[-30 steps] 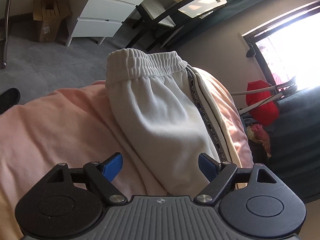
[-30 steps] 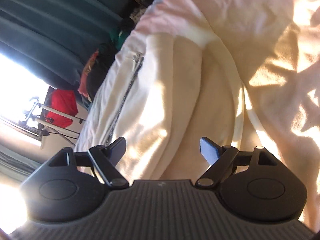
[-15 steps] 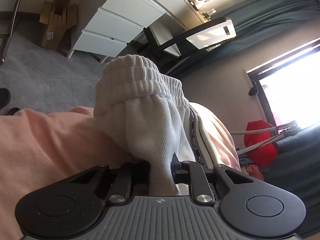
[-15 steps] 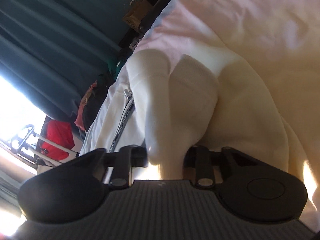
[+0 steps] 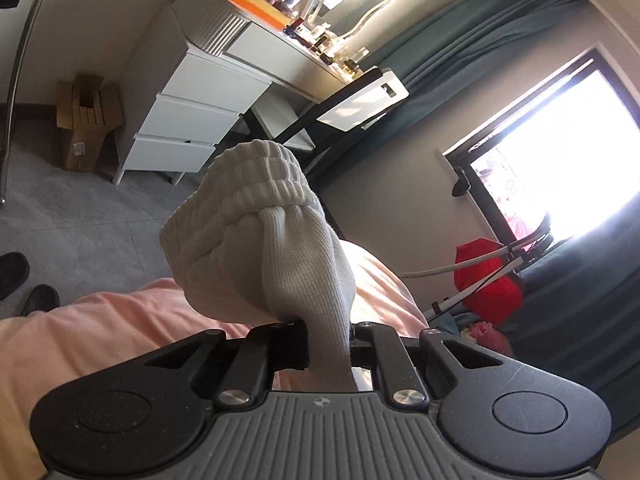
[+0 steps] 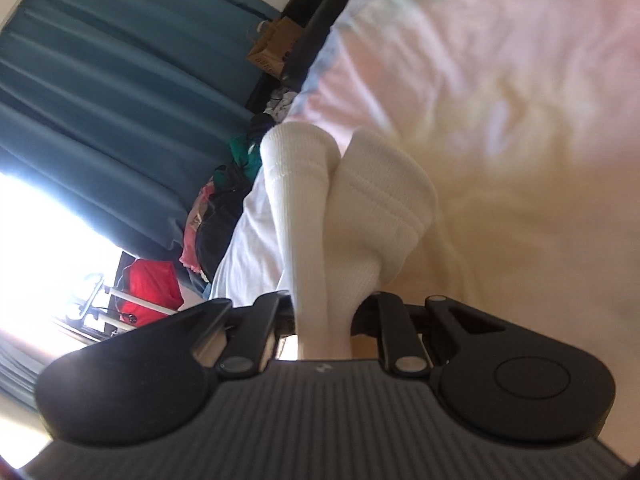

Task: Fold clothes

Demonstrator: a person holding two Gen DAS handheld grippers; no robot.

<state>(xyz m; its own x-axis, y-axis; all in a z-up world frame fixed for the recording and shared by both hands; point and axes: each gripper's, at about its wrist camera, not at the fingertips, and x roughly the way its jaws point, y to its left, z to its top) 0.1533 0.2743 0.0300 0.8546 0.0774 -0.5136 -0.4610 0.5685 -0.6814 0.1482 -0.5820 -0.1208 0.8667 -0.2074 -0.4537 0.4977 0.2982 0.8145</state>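
Sunlit pink bed (image 5: 120, 320) carries the white sweatpants (image 5: 256, 248), whose ribbed cuffs the left hand-held gripper (image 5: 326, 334) and right hand-held gripper (image 6: 326, 312) are closing on, so the first fold looks underway, and next calls for carrying both cuffs toward the waistband.
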